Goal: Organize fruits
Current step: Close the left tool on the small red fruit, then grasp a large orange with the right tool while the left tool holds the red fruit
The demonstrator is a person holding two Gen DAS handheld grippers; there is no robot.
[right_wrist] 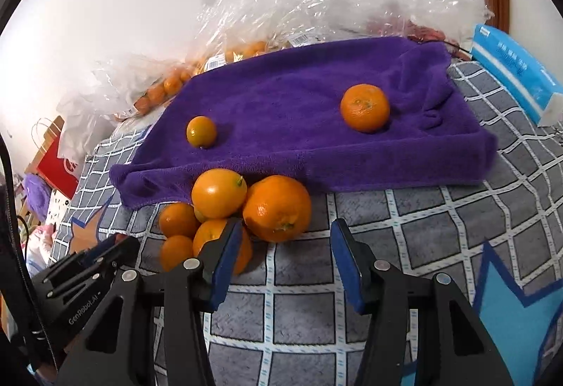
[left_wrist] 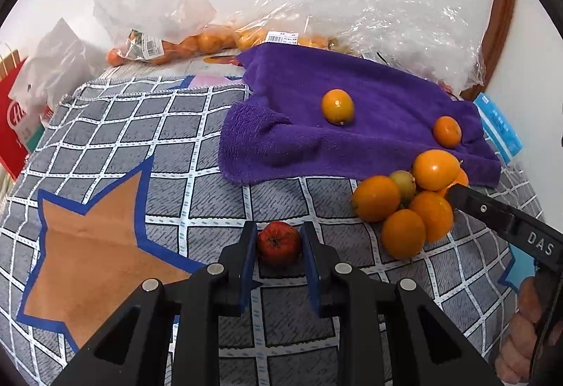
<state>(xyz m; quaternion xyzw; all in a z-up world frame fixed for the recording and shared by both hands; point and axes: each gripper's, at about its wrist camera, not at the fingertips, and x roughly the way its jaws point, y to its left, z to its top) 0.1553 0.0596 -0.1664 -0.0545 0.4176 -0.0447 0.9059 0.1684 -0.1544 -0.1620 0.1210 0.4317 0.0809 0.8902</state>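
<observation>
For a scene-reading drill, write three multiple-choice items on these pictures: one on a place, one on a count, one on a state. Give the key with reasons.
1. Where does the pile of oranges lie?
A. on the checked cloth at the purple towel's near edge
B. inside a bowl
C. on a shelf

2. How many fruits lie on the purple towel?
A. none
B. two
C. five

3. What is the left gripper doing?
A. standing open and empty
B. holding a knife
C. shut on a small red fruit

Key: A, the pile sits below the towel's edge; B, two orange fruits rest there; C, both pads press the red fruit.

A red paper bag [left_wrist: 14, 125] at far left, a blue tissue pack [right_wrist: 517, 76] at far right, on a checked bedspread [left_wrist: 169, 125]
</observation>
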